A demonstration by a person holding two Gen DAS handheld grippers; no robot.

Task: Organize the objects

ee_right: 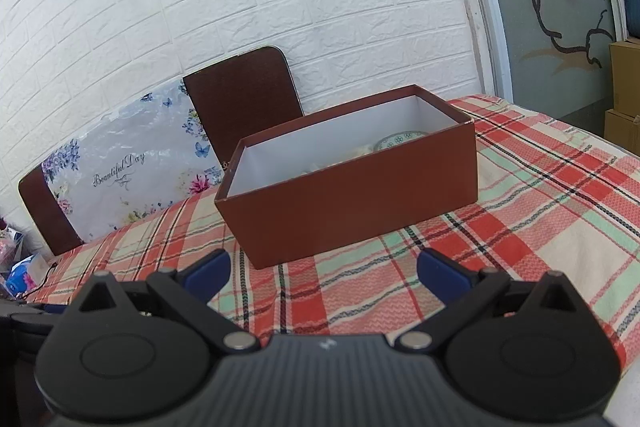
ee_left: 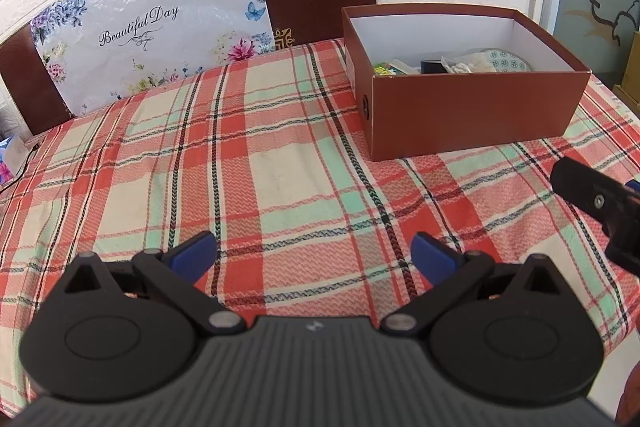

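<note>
Left wrist view: left claw (ee_left: 314, 251) spread wide, holding nothing, over plaid bench cloth (ee_left: 256, 155). Brown box (ee_left: 472, 111) far right on bench, lid off, small items (ee_left: 452, 65) inside. Right wrist view: right claw (ee_right: 323, 269) spread wide, holding nothing, just short of the box (ee_right: 360, 195).
</note>
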